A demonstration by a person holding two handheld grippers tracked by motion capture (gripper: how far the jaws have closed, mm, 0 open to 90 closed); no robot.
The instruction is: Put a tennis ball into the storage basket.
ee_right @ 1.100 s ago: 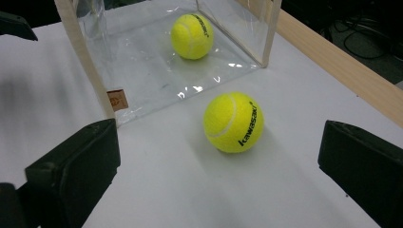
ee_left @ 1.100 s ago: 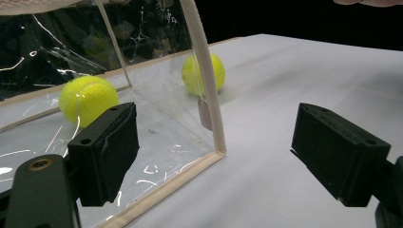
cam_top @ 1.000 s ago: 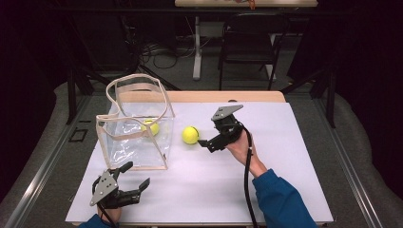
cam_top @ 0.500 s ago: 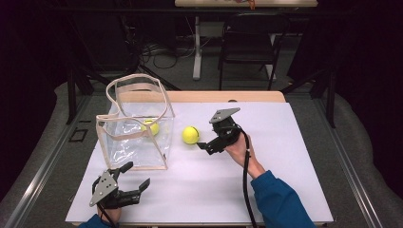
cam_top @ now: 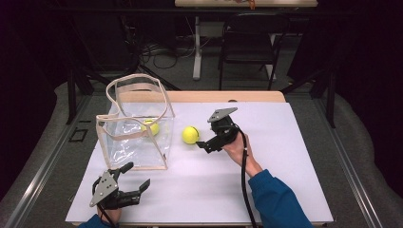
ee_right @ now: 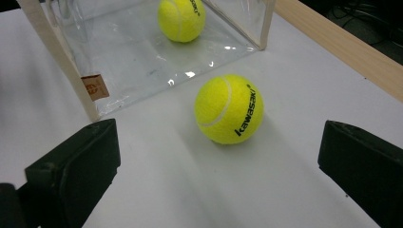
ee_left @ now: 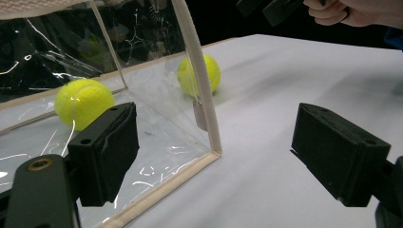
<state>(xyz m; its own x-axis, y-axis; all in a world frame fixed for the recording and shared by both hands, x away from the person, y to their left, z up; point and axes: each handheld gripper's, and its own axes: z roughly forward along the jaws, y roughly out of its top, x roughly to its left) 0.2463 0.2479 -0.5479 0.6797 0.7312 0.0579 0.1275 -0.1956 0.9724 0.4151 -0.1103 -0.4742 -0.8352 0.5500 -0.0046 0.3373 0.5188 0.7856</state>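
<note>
Clear bag, two tennis balls and two open tools on a white tabletop (cam_top: 285, 190).

The clear bag (cam_top: 135, 135), trimmed in beige with looped handles, stands upright on the tabletop's left half. The right tool (cam_top: 202, 143) is held just right of the loose tennis ball (cam_top: 190, 135), jaws spread wide and empty, the ball lying just ahead of them on the tabletop. The left tool (cam_top: 134, 179) rests near the front edge before the bag, jaws wide apart, gripping nothing. A second tennis ball (cam_top: 151, 127) lies inside the bag; the loose one sits just outside its right wall.
</note>
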